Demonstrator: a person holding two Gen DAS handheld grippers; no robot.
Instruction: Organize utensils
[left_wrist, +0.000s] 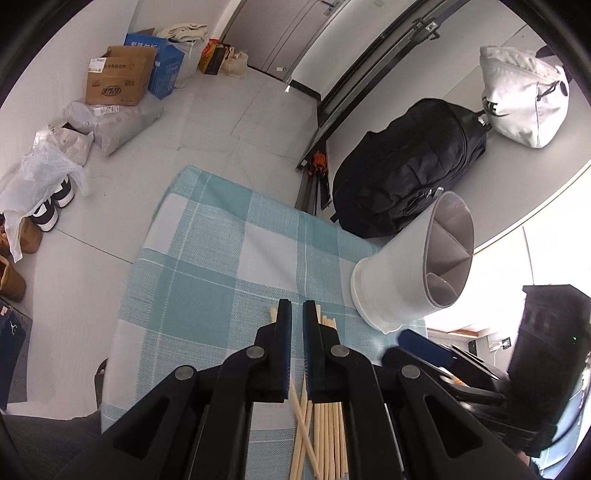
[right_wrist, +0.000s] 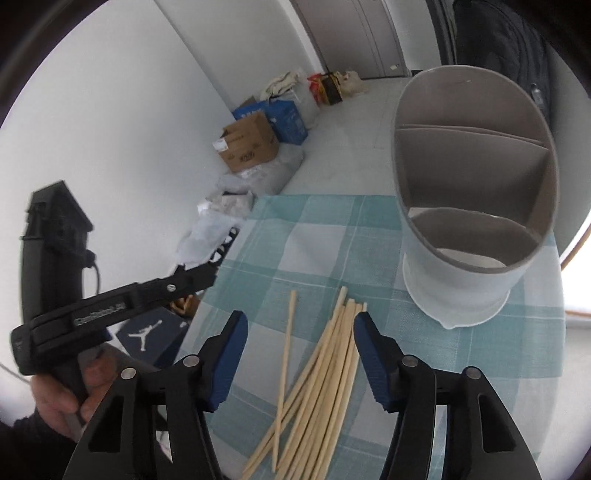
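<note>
Several pale wooden chopsticks (right_wrist: 325, 373) lie in a loose bundle on the teal checked cloth (right_wrist: 317, 236); they also show in the left wrist view (left_wrist: 325, 435). A grey divided utensil holder (right_wrist: 476, 206) stands upright on the cloth beyond them, also seen in the left wrist view (left_wrist: 413, 262). My right gripper (right_wrist: 301, 321) is open, with the bundle's far ends between its fingers, above the cloth. My left gripper (left_wrist: 297, 306) hovers over the chopsticks with its jaws nearly together and nothing between them; it also shows in the right wrist view (right_wrist: 207, 271), left of the cloth.
A black backpack (left_wrist: 410, 166) and a white bag (left_wrist: 524, 96) sit on a grey surface behind the holder. On the floor to the left are cardboard boxes (left_wrist: 118, 75), plastic bags (left_wrist: 37, 173) and shoes (left_wrist: 48, 210). The cloth's left edge (left_wrist: 129, 280) drops off to the floor.
</note>
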